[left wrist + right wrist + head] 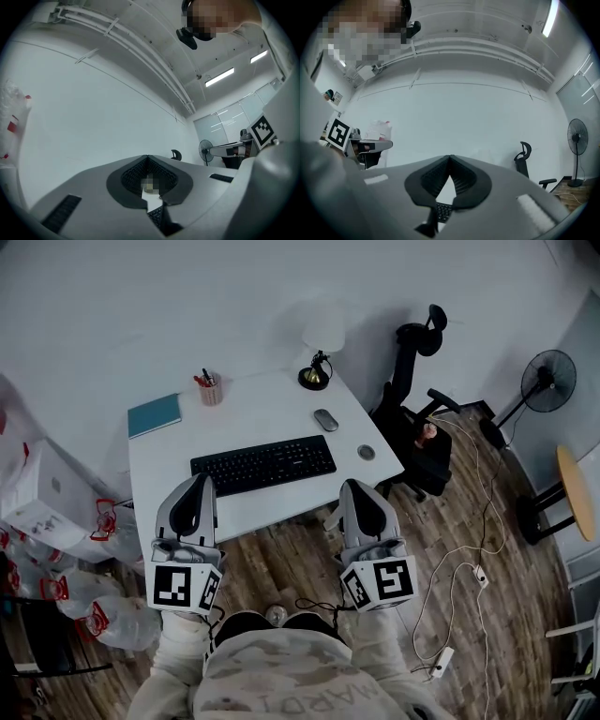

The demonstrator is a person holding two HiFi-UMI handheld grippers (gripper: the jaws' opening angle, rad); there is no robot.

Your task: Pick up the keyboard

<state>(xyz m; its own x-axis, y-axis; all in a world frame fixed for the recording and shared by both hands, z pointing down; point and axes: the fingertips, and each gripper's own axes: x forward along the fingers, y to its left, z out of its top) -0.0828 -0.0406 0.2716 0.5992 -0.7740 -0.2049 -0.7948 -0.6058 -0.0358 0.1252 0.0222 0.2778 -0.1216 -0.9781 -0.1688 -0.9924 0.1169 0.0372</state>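
Note:
A black keyboard (263,464) lies flat on the white desk (272,409), near its front edge. My left gripper (199,486) is shut and empty, its tip over the desk's front left, just short of the keyboard's left end. My right gripper (352,489) is also shut and empty, off the desk's front right edge, below the keyboard's right end. In the left gripper view the jaws meet at the tips (148,157) and a few keys (157,216) show beneath them. The right gripper view shows closed jaws (450,157) tilted up at the wall, with keys (442,212) below.
On the desk stand a pen cup (210,390), a teal notebook (155,414), a lamp (317,367), a mouse (325,419) and a small round puck (366,453). A black office chair (416,418) is at the right, a fan (546,381) beyond, cables (464,549) on the floor, bags (56,521) at left.

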